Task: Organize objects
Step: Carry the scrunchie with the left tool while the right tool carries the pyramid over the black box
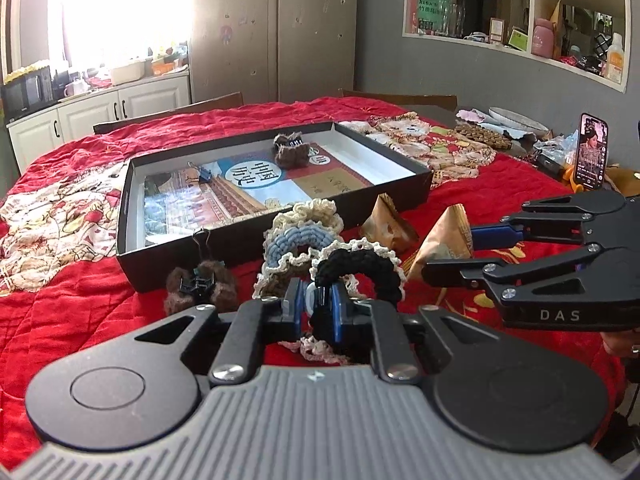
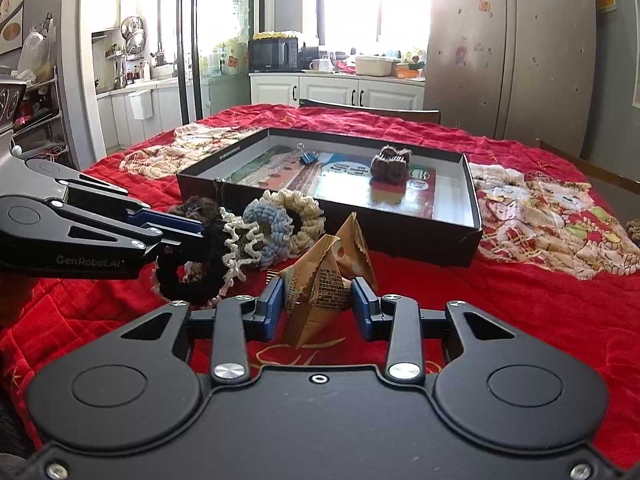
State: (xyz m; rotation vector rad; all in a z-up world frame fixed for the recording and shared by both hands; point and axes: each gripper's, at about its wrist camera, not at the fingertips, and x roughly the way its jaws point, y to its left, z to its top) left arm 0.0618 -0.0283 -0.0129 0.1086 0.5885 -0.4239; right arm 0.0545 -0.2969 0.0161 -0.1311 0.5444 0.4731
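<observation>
Partly, the black crocheted scrunchie [image 1: 362, 270] is hidden by the left claw [image 1: 316, 300], whose blue pads are clenched on the ring's near edge; the ring is held up on edge, with its hole facing the left wrist camera. A cream-edged frill under it is cut off by the claw body. At 3 o'clock in that view the right claw [image 1: 460, 256] is seen from the side, its fingers lying level. In the right wrist view the right claw [image 2: 318, 304] is spread wide around a tan triangular packet [image 2: 320, 292], whose tip is pointed up toward 12 o'clock; contact with the pads cannot be made out. A second packet [image 2: 358, 246] is half hidden behind it. The blue and cream scrunchie [image 2: 280, 224] is leaned near the black box [image 2: 476, 208], just short of its front wall. Inside the box, a brown knitted piece [image 2: 390, 166] and a blue binder clip [image 2: 308, 158] are seen. Open red cloth [image 2: 520, 312] is left at 3 o'clock.
</observation>
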